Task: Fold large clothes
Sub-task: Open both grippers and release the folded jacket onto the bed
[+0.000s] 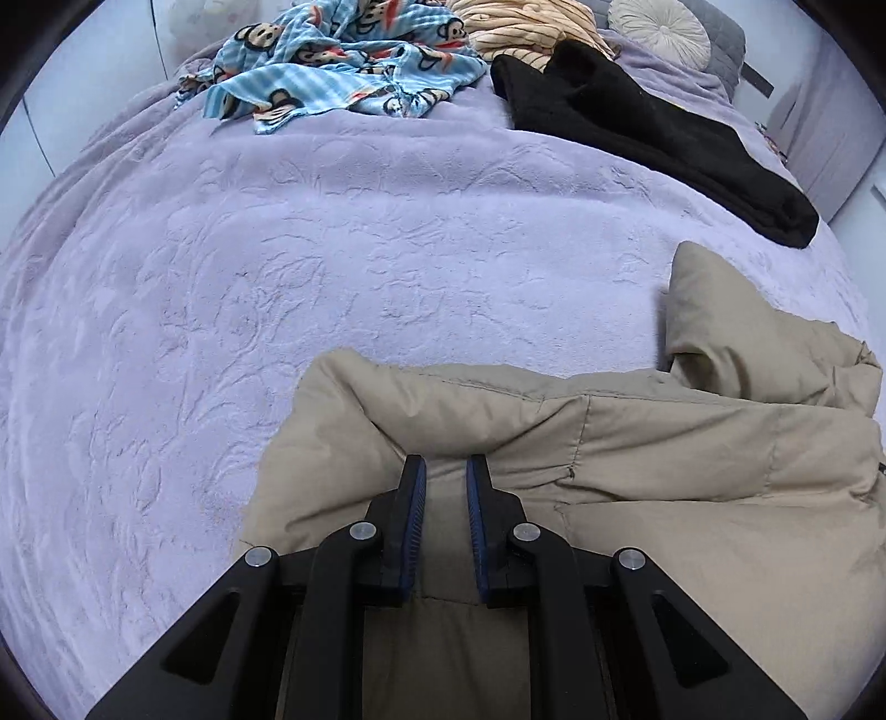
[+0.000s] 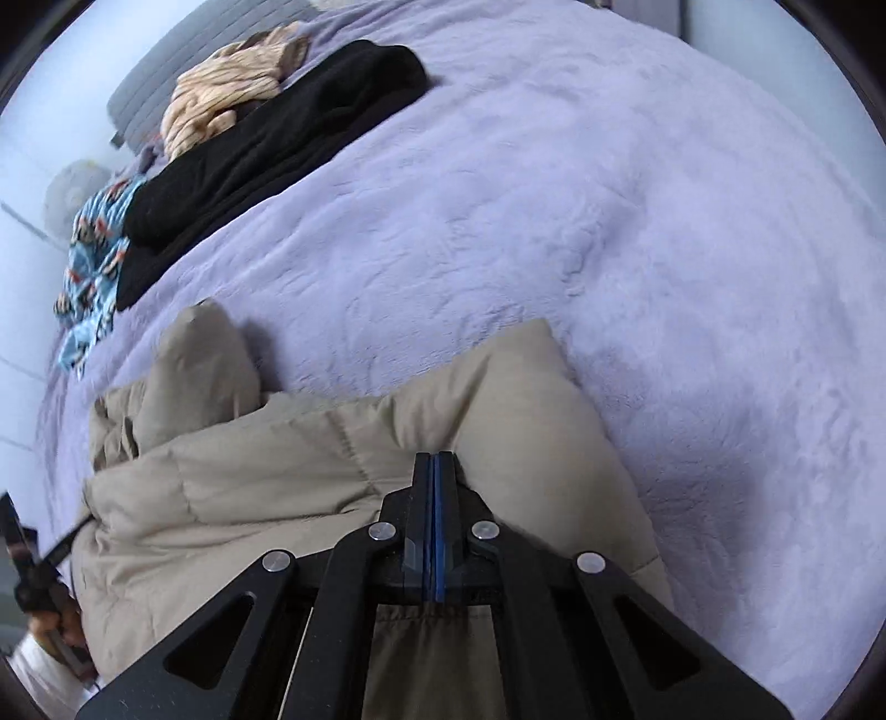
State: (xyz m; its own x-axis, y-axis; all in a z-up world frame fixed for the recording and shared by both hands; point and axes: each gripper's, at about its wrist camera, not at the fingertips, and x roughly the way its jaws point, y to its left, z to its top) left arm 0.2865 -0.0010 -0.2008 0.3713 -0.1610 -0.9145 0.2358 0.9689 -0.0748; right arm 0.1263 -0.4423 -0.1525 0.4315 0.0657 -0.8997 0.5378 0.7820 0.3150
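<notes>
A beige padded jacket [image 1: 637,471] lies bunched on the lilac bed cover [image 1: 277,266], near the front edge. My left gripper [image 1: 446,471] is over its left part with the jaws a little apart; a fold of beige fabric sits between the fingertips, and I cannot tell whether they pinch it. In the right wrist view the jacket [image 2: 277,487] spreads to the left, and my right gripper [image 2: 436,465] is shut, its pads pressed together, on the jacket's right edge. The left gripper [image 2: 27,559] shows at the far left edge there.
At the far side of the bed lie a black garment [image 1: 637,122], a blue monkey-print cloth [image 1: 343,72], a striped cream garment [image 1: 520,27] and a round cushion [image 1: 659,27]. They also show in the right wrist view: black garment [image 2: 266,149], striped garment [image 2: 221,105].
</notes>
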